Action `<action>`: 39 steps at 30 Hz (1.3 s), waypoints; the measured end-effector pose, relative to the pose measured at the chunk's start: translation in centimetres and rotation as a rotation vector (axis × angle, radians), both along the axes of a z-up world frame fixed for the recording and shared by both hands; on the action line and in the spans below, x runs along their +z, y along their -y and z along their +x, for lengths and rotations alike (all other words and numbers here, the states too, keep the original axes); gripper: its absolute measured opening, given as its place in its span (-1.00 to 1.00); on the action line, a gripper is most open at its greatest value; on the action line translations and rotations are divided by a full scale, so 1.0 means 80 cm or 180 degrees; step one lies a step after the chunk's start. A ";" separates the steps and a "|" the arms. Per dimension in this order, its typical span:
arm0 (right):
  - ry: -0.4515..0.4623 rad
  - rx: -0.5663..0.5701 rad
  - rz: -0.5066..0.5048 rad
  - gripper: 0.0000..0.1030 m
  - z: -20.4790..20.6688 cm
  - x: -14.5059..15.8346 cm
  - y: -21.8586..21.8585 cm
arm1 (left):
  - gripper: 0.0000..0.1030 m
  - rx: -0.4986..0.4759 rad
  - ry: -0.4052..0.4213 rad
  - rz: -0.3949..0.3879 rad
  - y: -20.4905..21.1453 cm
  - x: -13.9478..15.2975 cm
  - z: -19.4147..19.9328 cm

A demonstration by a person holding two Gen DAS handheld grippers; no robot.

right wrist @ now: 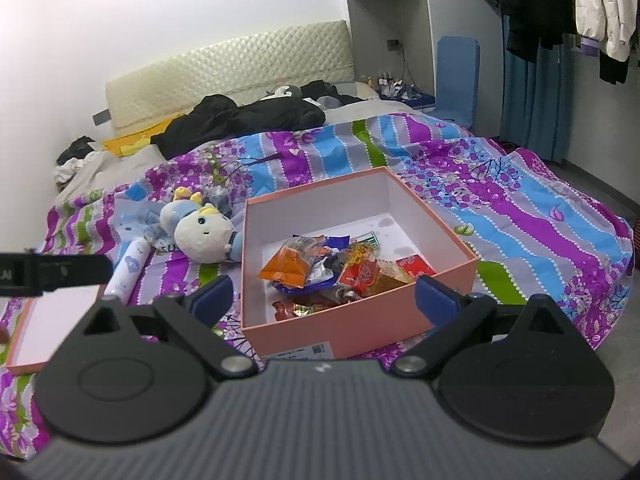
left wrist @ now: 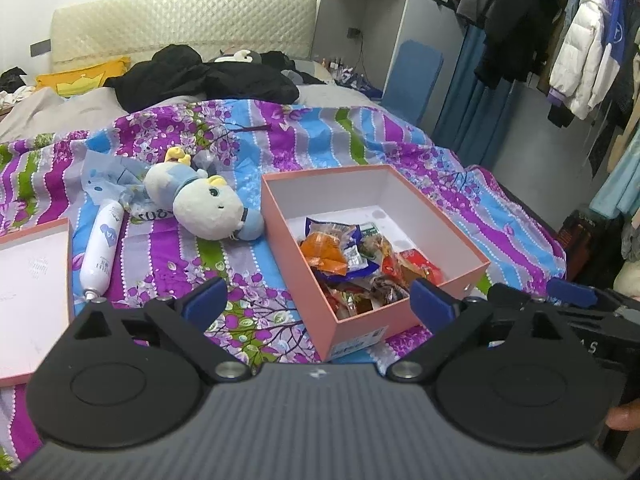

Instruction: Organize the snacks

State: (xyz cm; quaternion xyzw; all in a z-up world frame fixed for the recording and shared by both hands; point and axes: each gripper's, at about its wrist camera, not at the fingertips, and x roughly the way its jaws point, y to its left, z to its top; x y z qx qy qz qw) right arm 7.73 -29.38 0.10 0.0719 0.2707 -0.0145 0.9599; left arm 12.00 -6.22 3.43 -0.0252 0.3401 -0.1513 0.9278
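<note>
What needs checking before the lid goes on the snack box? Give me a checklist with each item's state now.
1. Left gripper free: ok, jaws wide open, nothing between them.
2. Right gripper free: ok, jaws wide open, nothing held.
3. Snack packets inside the pink box: ok, piled at its near end; no packet visible on the bedspread.
4. Packets below the box rim: ok, the pile lies lower than the walls.
5. Pink lid reachable: ok, lying inside-up on the bedspread to the left of the box.
6. Path from lid to box: not ok, a white spray bottle and a plush toy lie between them.
</note>
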 end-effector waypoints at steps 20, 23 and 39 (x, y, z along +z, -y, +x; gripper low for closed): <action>0.0020 0.0005 0.0013 0.92 -0.005 0.003 0.000 | 0.93 0.0014 0.0036 -0.0023 0.006 0.005 -0.006; 0.0019 0.0005 0.0009 0.92 -0.005 0.003 0.000 | 0.93 0.0027 0.0044 -0.0025 0.007 0.007 -0.007; 0.0030 0.0005 0.0011 0.92 -0.005 0.004 0.000 | 0.93 0.0051 0.0056 -0.0067 0.006 0.010 -0.009</action>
